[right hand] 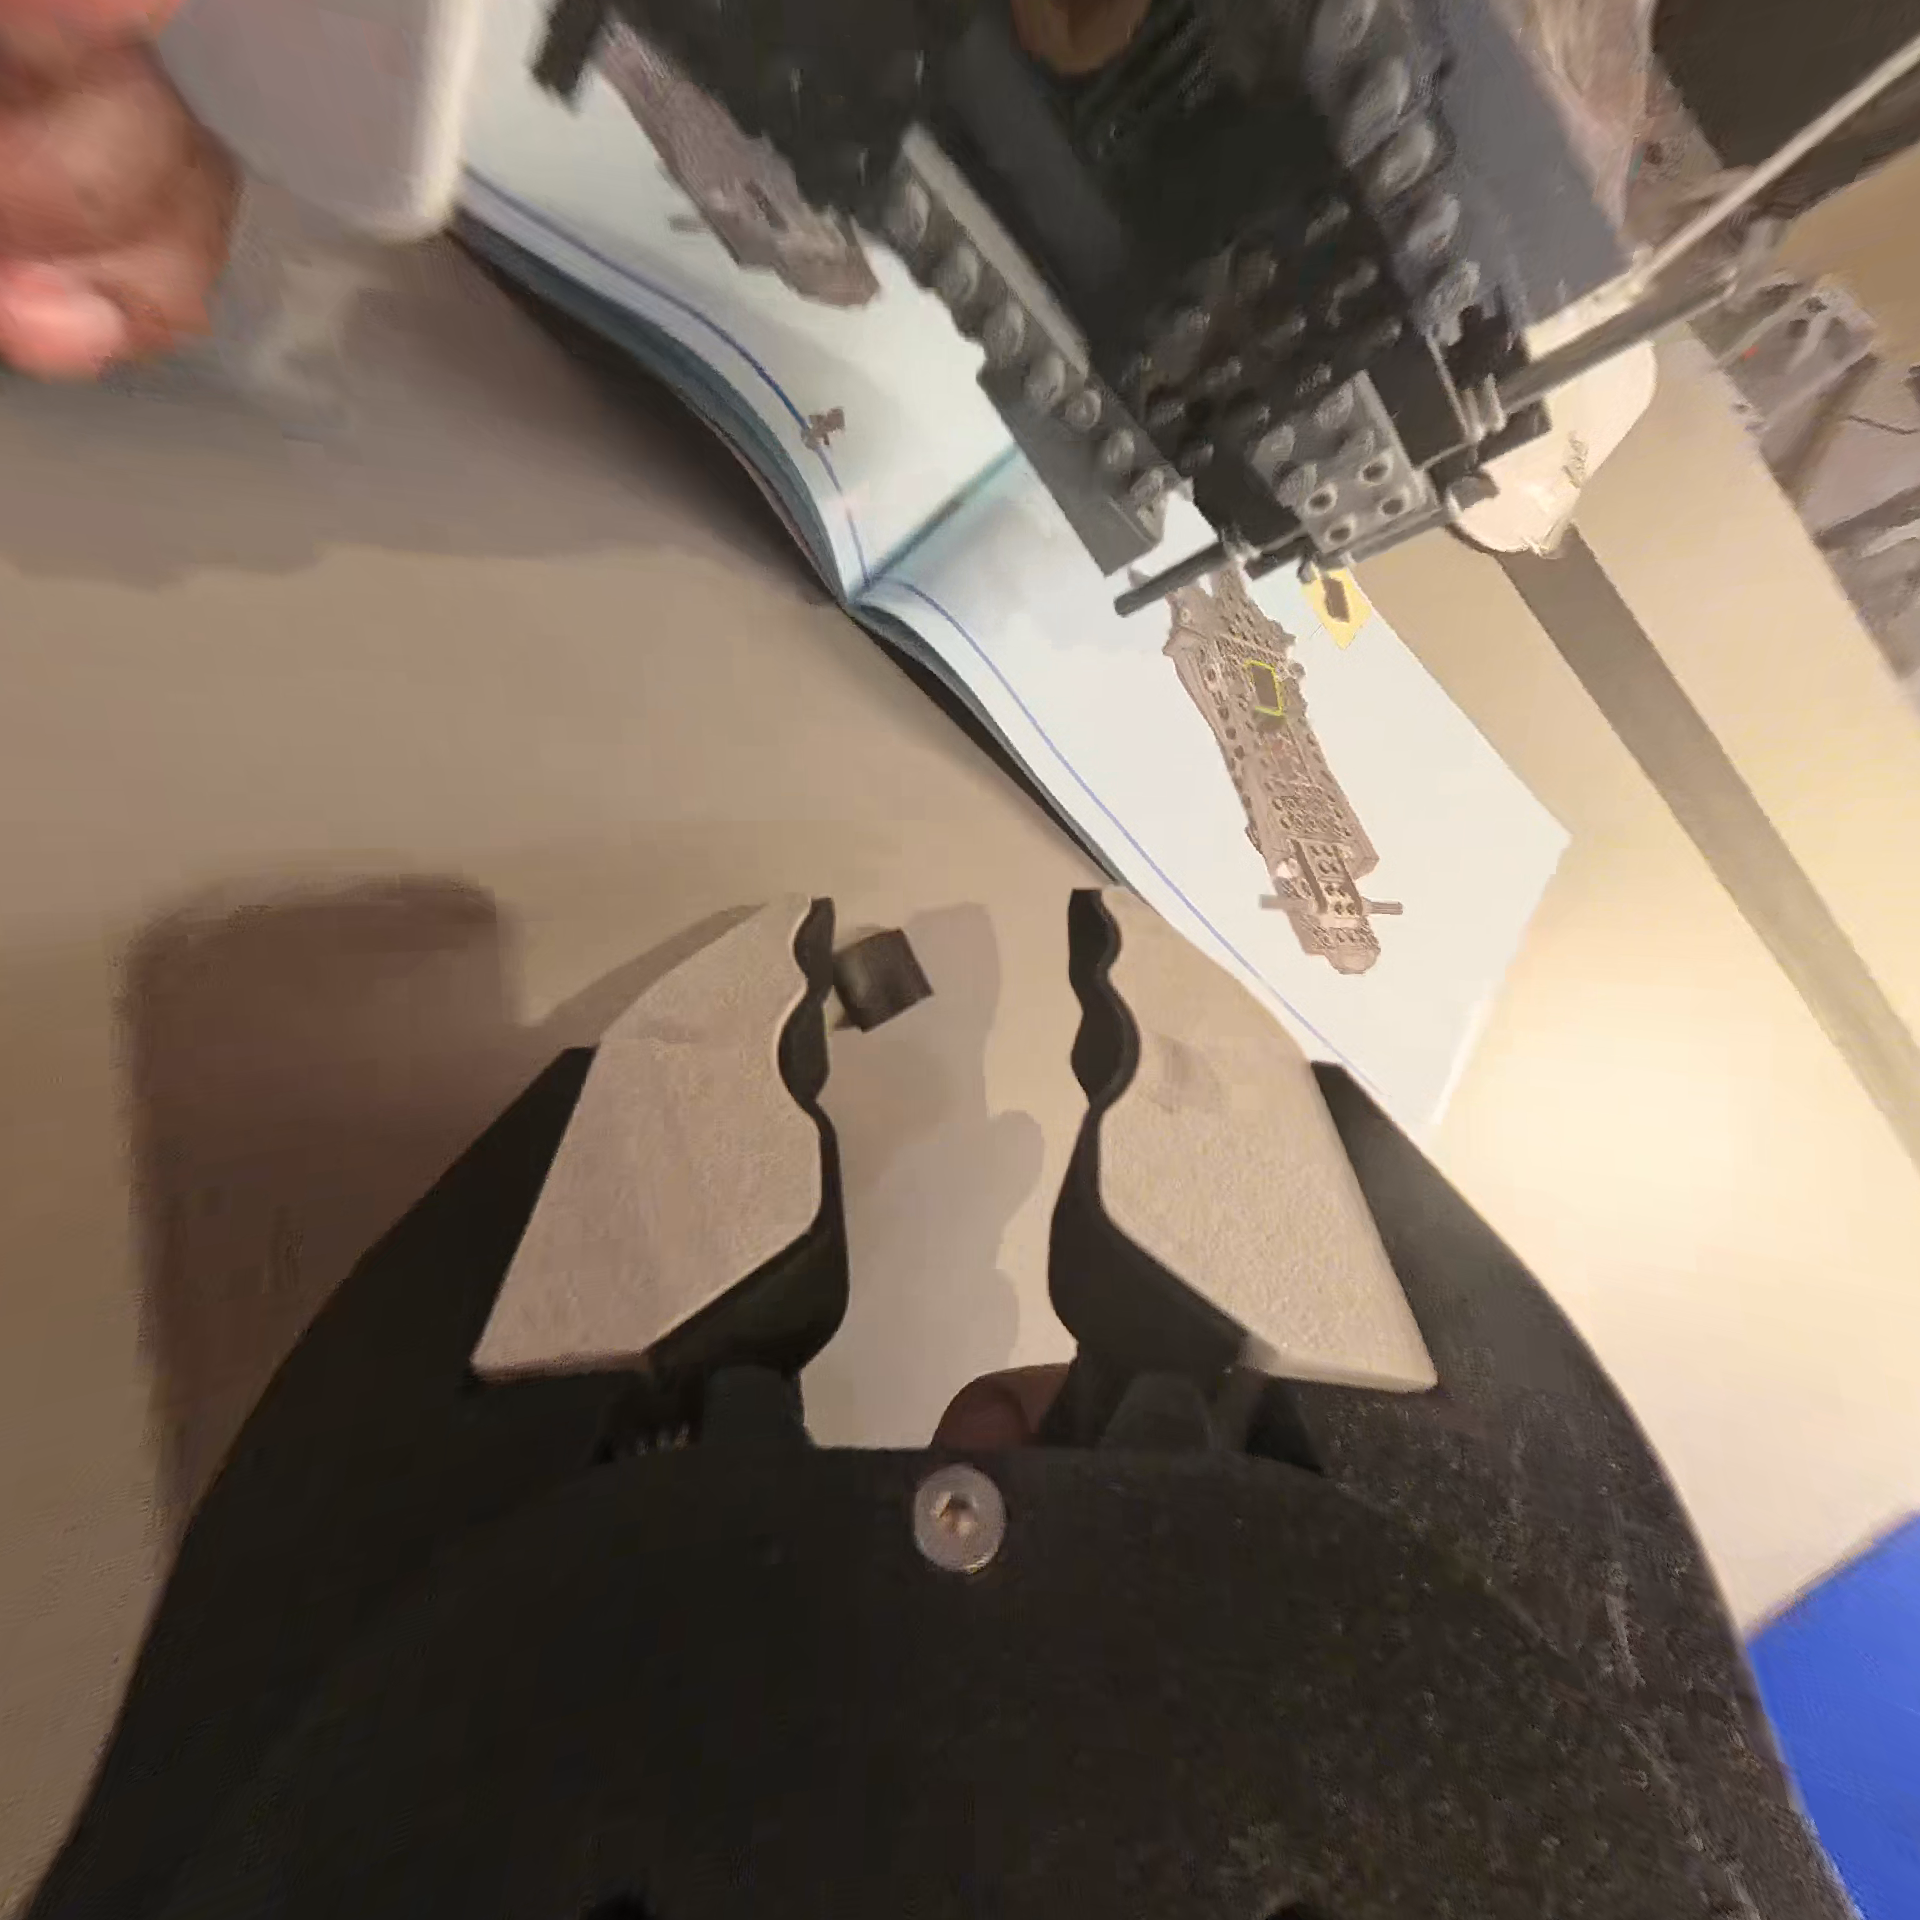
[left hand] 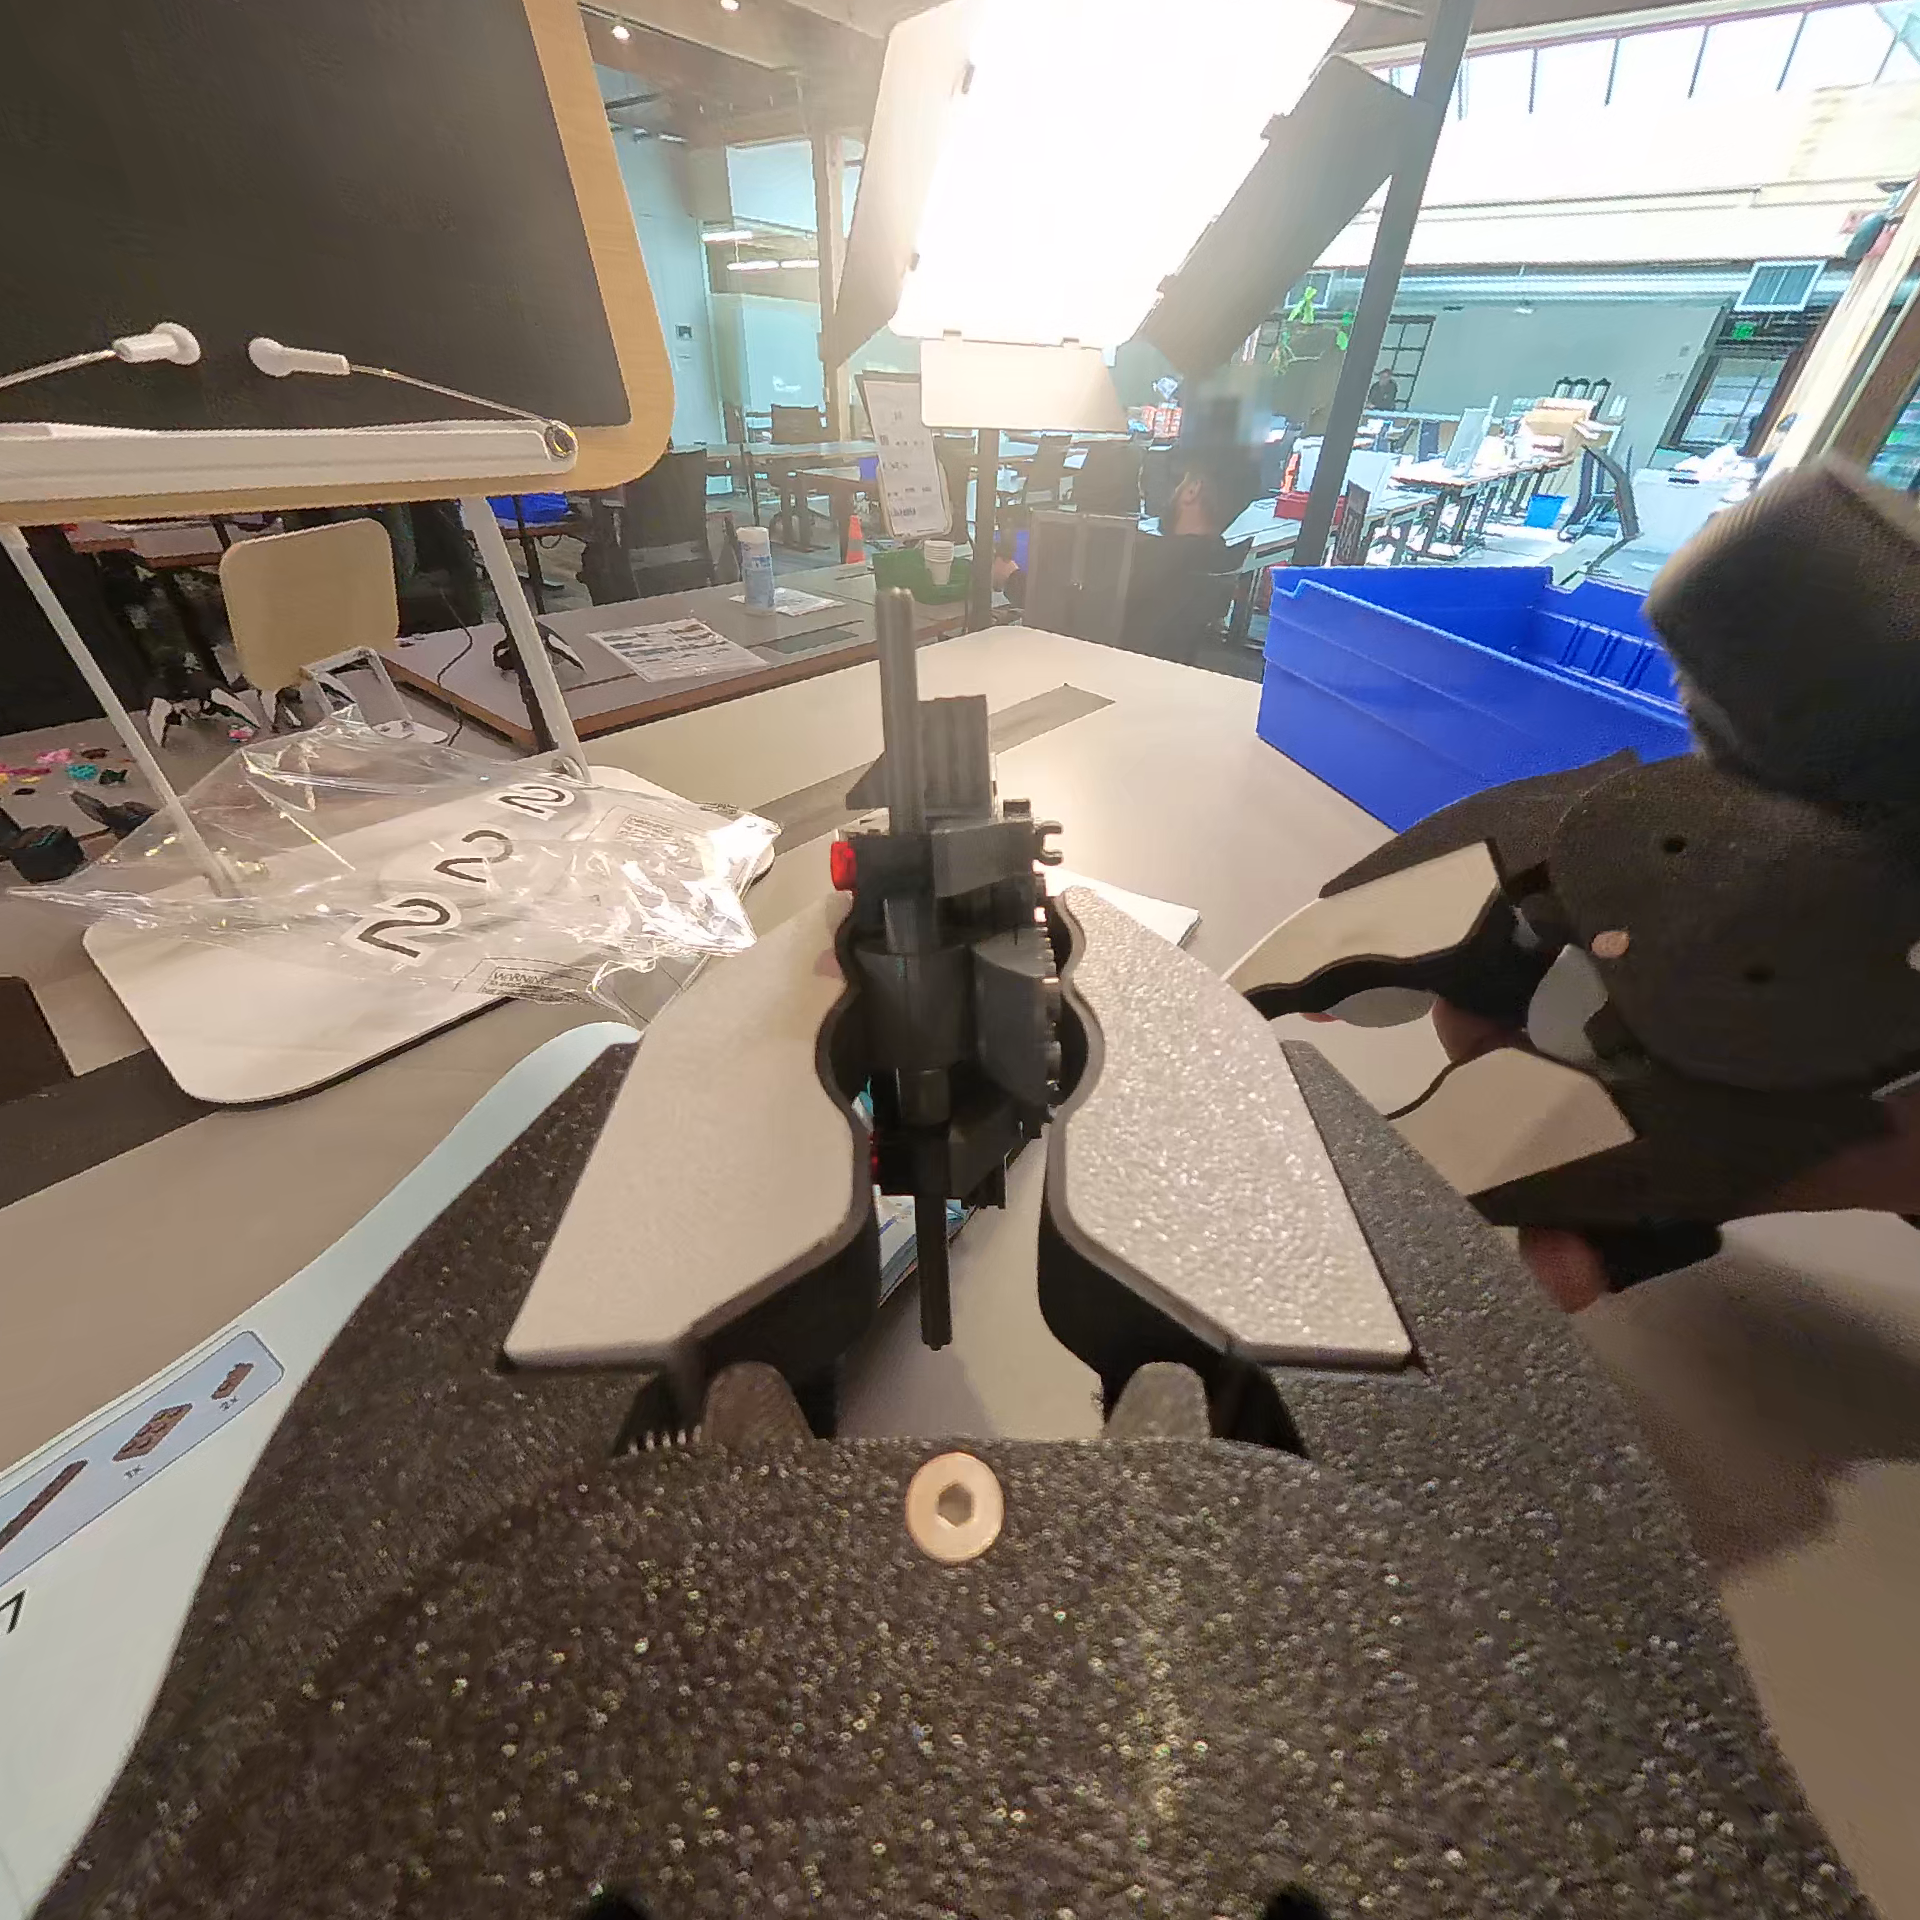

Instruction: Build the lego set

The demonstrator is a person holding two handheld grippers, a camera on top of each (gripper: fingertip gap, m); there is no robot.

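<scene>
My left gripper (left hand: 956,935) is shut on a grey brick model (left hand: 940,862) with a long grey axle and red pins, and holds it upright above the table. The model also shows at the top of the right wrist view (right hand: 1247,364). My right gripper (right hand: 945,925) is open above the beige table (right hand: 416,675). A small dark grey piece (right hand: 878,977) lies against its left finger (right hand: 707,1091); the right finger stands clear of the piece. In the left wrist view the right gripper (left hand: 1340,1039) is just to the right of the model.
An open instruction booklet (right hand: 1039,727) lies under the model. A clear plastic bag (left hand: 416,862) rests on a white stand's base (left hand: 260,1039) at the left. A blue bin (left hand: 1455,686) stands at the right back. A hand (right hand: 83,208) shows at the upper left. One gripper's finger ends stand about 12 cm off the other's. From the left gripper's tips to the white stand's base (left hand: 260,1039) is close to 25 cm.
</scene>
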